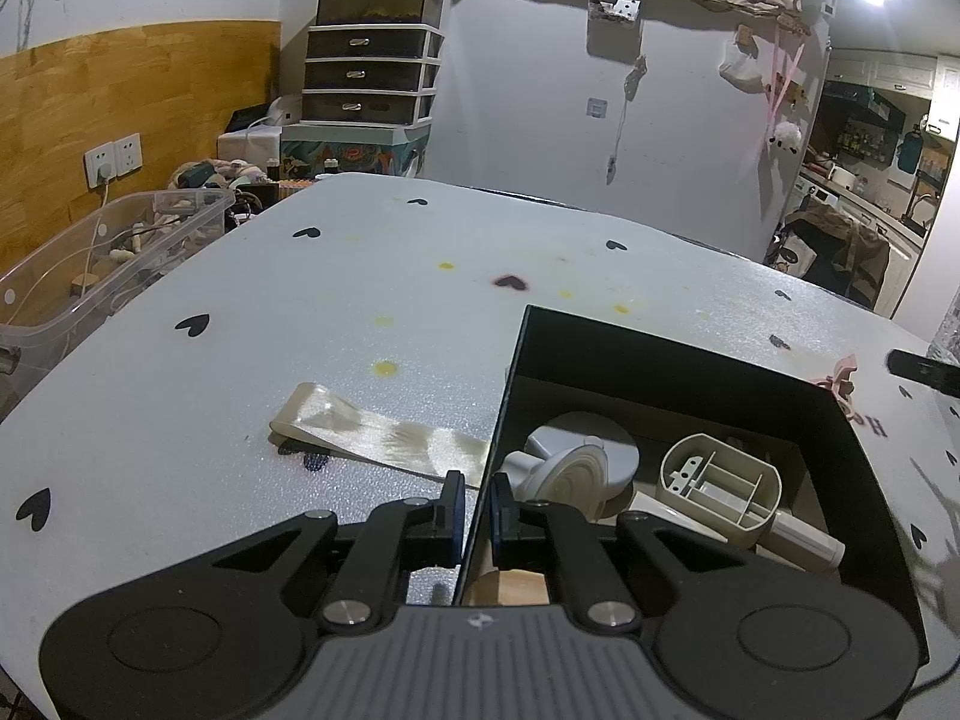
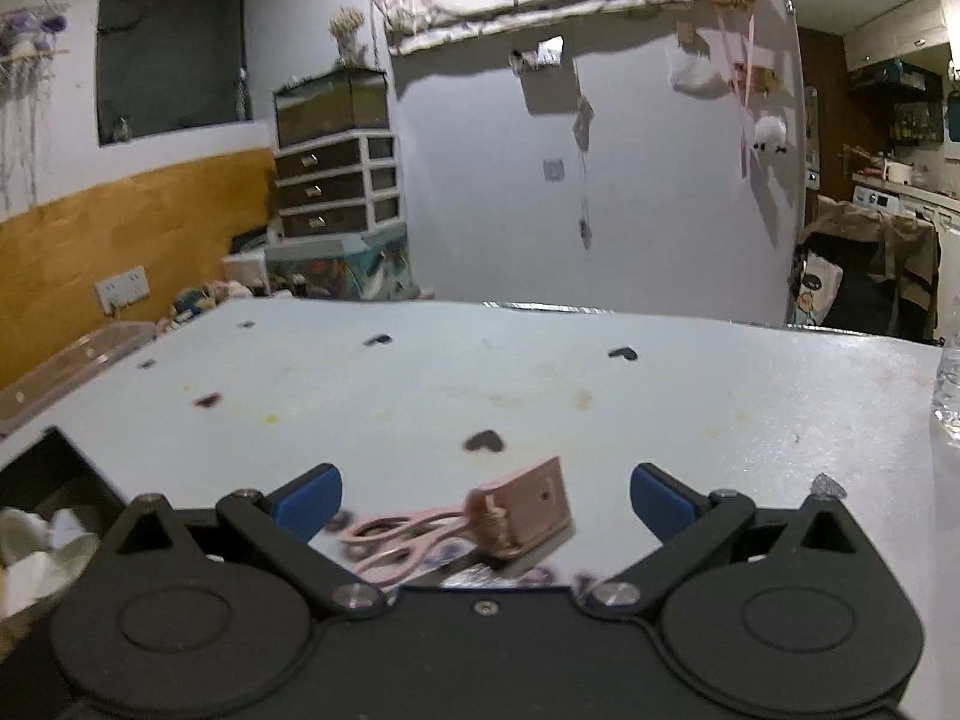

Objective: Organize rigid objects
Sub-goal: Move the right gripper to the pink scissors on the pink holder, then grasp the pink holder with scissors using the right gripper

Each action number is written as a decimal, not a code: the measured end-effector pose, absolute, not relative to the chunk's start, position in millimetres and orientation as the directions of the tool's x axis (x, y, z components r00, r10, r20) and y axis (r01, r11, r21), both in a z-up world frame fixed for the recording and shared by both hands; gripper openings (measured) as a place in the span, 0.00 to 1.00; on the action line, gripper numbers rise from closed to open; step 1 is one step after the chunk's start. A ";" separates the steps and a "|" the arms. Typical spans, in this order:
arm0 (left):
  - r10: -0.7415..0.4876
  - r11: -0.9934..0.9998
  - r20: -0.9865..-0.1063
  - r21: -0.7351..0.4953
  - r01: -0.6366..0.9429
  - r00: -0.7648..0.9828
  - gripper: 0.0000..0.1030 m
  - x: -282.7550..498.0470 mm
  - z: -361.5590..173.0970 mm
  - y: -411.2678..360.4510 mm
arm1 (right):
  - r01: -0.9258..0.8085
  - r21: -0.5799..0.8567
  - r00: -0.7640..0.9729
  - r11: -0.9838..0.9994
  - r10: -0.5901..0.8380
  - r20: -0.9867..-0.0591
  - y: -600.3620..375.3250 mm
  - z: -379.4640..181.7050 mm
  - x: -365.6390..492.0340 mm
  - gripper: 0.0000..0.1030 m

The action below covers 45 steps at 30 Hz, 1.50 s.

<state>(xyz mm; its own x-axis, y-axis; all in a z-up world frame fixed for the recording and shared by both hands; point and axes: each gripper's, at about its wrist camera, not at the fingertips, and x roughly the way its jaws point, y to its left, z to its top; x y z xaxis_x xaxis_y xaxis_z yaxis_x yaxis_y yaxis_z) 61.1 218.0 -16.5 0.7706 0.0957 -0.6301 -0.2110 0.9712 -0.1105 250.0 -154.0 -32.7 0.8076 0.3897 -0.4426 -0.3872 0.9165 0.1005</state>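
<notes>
My left gripper (image 1: pixel 477 510) is shut on the left wall of a black box (image 1: pixel 690 360), one finger inside and one outside. The box holds several pale plastic parts: a grey round piece (image 1: pixel 576 456) and a beige oval housing (image 1: pixel 720 483). My right gripper (image 2: pixel 486 498) is open and empty. A pink object with scissor-like loop handles (image 2: pixel 474 525) lies on the table between its fingers; it also shows in the left wrist view (image 1: pixel 837 381) beyond the box. The box corner (image 2: pixel 54 480) shows at the left of the right wrist view.
The white table (image 1: pixel 300 300) has black heart marks and yellow stains. A shiny cream ribbon strip (image 1: pixel 372 435) lies left of the box. A clear plastic bin (image 1: pixel 90 264) stands off the left edge. A clear bottle (image 2: pixel 948 396) stands at the right edge.
</notes>
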 end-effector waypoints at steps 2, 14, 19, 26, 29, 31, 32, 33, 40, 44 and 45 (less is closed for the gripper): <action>0.096 0.971 -0.631 -0.109 -0.211 0.770 0.08 61.4 -16.7 217.9 | -0.384 0.091 0.801 0.919 0.381 -0.463 -152.0 -37.5 264.8 1.00; 0.099 0.973 -0.634 -0.100 -0.208 0.767 0.08 64.4 -18.7 217.9 | -0.495 0.012 0.736 0.869 0.427 -0.526 -142.2 -67.2 304.1 0.81; 0.099 0.973 -0.638 -0.100 -0.210 0.764 0.08 64.8 -18.8 217.8 | -0.506 0.070 0.705 0.860 0.459 -0.541 -147.8 -71.3 312.4 0.72; 0.107 0.973 -0.642 -0.088 -0.212 0.759 0.08 65.5 -18.7 216.7 | -0.510 0.149 0.676 0.847 0.502 -0.539 -152.8 -72.5 318.2 0.57; 0.108 0.974 -0.642 -0.084 -0.210 0.759 0.08 65.4 -19.1 216.8 | -0.492 0.167 0.682 0.854 0.498 -0.535 -156.7 -72.8 318.2 0.57; 0.105 0.974 -0.642 -0.087 -0.209 0.759 0.08 65.7 -19.1 216.6 | -0.488 0.165 0.685 0.857 0.493 -0.535 -157.1 -72.9 316.6 0.57; 0.105 0.974 -0.643 -0.089 -0.210 0.759 0.08 65.7 -19.3 217.1 | -0.486 0.162 0.687 0.859 0.490 -0.536 -156.7 -72.6 316.1 0.57; 0.105 0.973 -0.643 -0.090 -0.212 0.759 0.08 65.9 -19.1 217.4 | -0.485 0.159 0.689 0.860 0.488 -0.536 -156.5 -72.5 315.2 0.57; 0.109 0.970 -0.644 -0.099 -0.223 0.757 0.08 66.4 -18.5 217.8 | -0.464 0.165 0.700 0.870 0.474 -0.534 -159.0 -71.9 312.1 0.56; 0.109 0.970 -0.642 -0.098 -0.222 0.759 0.08 66.0 -18.7 218.4 | -0.467 0.172 0.701 0.867 0.482 -0.527 -157.7 -68.1 306.8 0.56; 0.107 0.970 -0.643 -0.098 -0.220 0.759 0.08 66.0 -18.5 218.7 | -0.469 0.177 0.702 0.865 0.487 -0.520 -157.5 -65.4 305.1 0.56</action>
<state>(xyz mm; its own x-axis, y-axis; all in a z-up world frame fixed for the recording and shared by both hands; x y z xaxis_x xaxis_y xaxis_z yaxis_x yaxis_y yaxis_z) 66.0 218.7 -18.5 0.7587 0.1071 -0.6426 -0.2204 0.9704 -0.0985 305.1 -157.5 -65.4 0.7017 0.4867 -0.5203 -0.4687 0.8654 0.1773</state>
